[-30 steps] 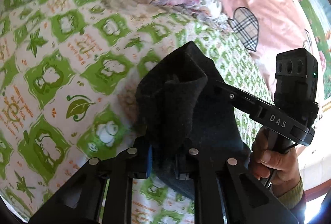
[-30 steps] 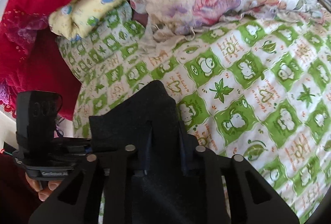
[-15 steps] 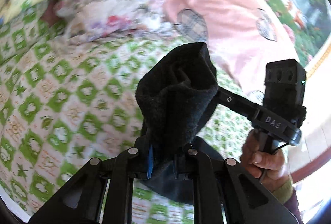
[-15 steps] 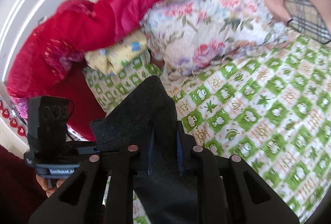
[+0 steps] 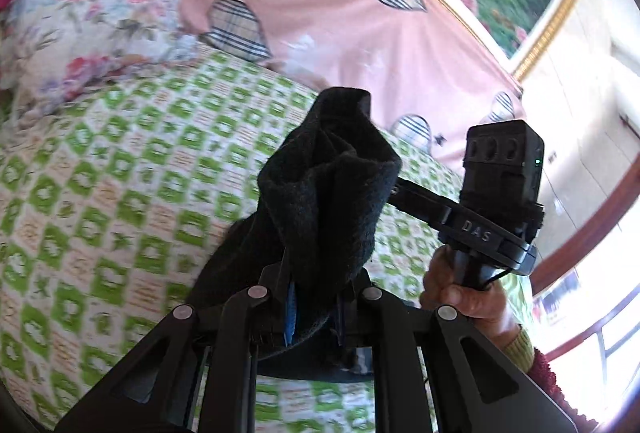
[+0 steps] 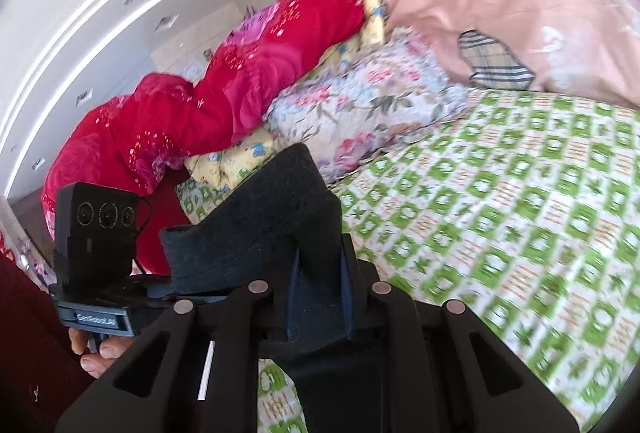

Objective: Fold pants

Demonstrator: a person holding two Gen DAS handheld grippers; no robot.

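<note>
Both tongs, left [image 5: 316, 313] and right [image 6: 320, 297], clamped on black pants [image 5: 328, 193] above bed [image 5: 120, 193]; thick fabric bunched, slip risk mid-lift.

black claw [image 5: 316, 309] linkage, silver rivets, blue pads; "das" lettering; mustard cuff [image 5: 520, 347], maroon sleeve.

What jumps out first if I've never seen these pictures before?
Dark pants bunched up in the middle of both views, clamped in the left gripper and the right gripper. Beneath them spreads a green-and-white patterned bedsheet, and a bright red blanket is heaped at the upper left of the right wrist view.
</note>
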